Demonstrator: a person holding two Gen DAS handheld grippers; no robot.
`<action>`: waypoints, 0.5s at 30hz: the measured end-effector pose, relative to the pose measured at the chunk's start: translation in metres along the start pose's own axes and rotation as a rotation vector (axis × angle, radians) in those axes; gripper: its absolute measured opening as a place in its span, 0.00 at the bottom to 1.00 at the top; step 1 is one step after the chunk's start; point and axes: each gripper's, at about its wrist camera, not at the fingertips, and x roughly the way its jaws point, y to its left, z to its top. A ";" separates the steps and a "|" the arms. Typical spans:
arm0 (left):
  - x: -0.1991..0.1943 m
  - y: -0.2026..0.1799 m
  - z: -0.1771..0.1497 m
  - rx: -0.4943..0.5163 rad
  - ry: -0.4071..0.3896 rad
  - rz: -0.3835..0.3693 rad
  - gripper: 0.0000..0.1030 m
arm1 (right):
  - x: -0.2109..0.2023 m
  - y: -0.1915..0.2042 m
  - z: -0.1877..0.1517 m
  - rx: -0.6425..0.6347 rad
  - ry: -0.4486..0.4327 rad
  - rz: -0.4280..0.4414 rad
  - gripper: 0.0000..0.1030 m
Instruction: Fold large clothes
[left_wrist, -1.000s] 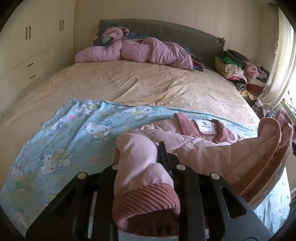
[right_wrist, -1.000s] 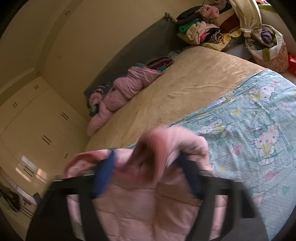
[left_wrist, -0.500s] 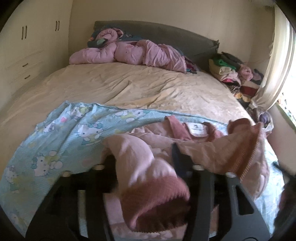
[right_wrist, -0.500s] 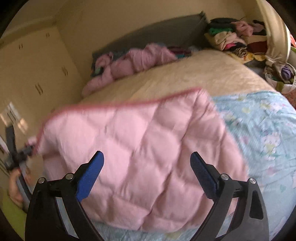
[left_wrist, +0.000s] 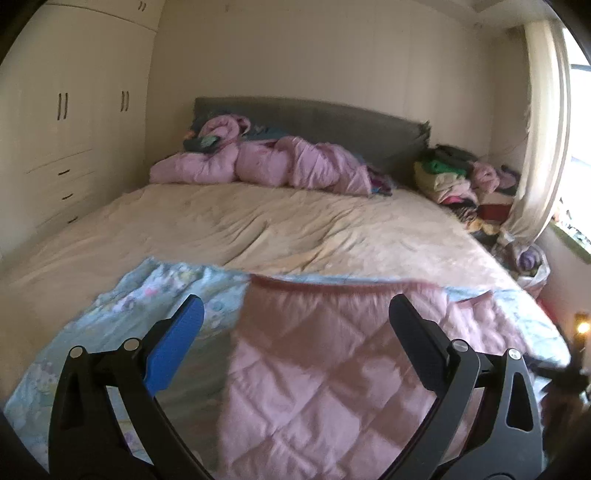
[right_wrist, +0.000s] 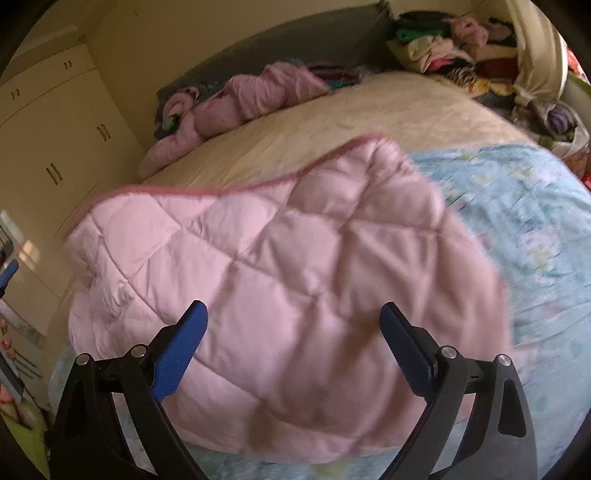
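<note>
The pink quilted padded jacket (right_wrist: 280, 280) lay flat on the light-blue cartoon-print sheet (right_wrist: 524, 221) over the bed (left_wrist: 295, 229), directly ahead of both spread, empty grippers, left gripper (left_wrist: 295, 319) and right gripper (right_wrist: 293, 326), its hem edge running crosswise, the right appearing nearer.

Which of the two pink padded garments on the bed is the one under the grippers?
The flat quilted pink jacket on the blue cartoon sheet, back side up. The other pink jacket lies crumpled by the headboard.
</note>
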 end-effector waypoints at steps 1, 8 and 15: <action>0.007 0.004 -0.006 -0.006 0.025 0.012 0.91 | -0.004 -0.007 0.003 0.008 -0.009 -0.022 0.91; 0.057 0.034 -0.057 -0.036 0.219 0.061 0.91 | -0.008 -0.051 0.012 0.013 -0.010 -0.162 0.91; 0.092 0.050 -0.100 -0.049 0.351 0.078 0.91 | 0.015 -0.063 0.020 -0.029 0.026 -0.209 0.91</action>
